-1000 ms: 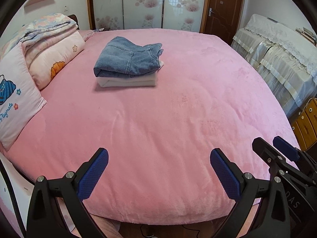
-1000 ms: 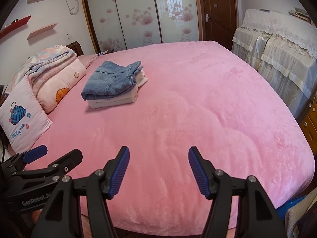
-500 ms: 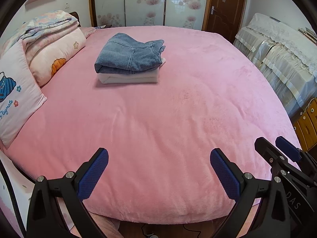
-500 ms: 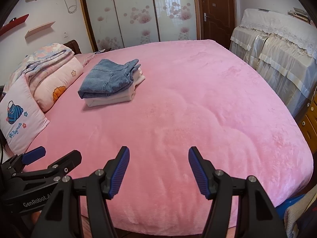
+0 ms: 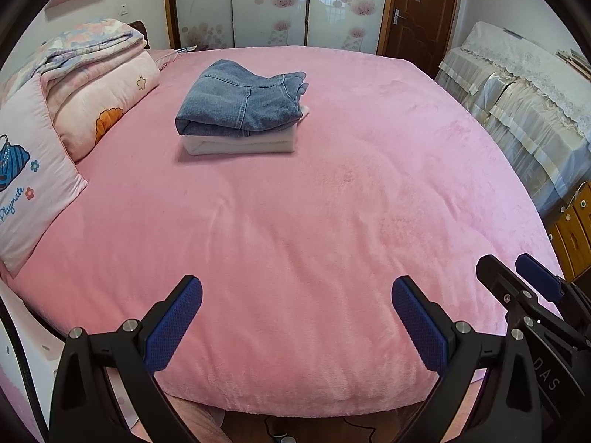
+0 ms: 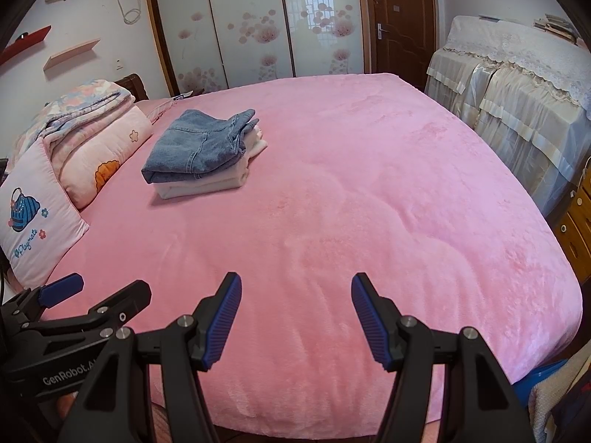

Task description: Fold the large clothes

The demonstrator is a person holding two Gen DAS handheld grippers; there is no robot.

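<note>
Folded blue jeans lie on top of a folded white garment, stacked on the far left part of the pink bed. My left gripper hangs open over the bed's near edge with nothing between its blue pads. Just to its right, my right gripper is open too and empty, far from the stack. Each gripper shows at the edge of the other's view.
Pillows and a rolled quilt line the bed's left side. Furniture under lace-trimmed covers stands along the right, with wooden drawers nearer. Sliding wardrobe doors and a brown door are behind the bed.
Both views have tipped slightly, so the stack sits a little lower in the frames. The grippers keep the same opening and the clothes have not moved.
</note>
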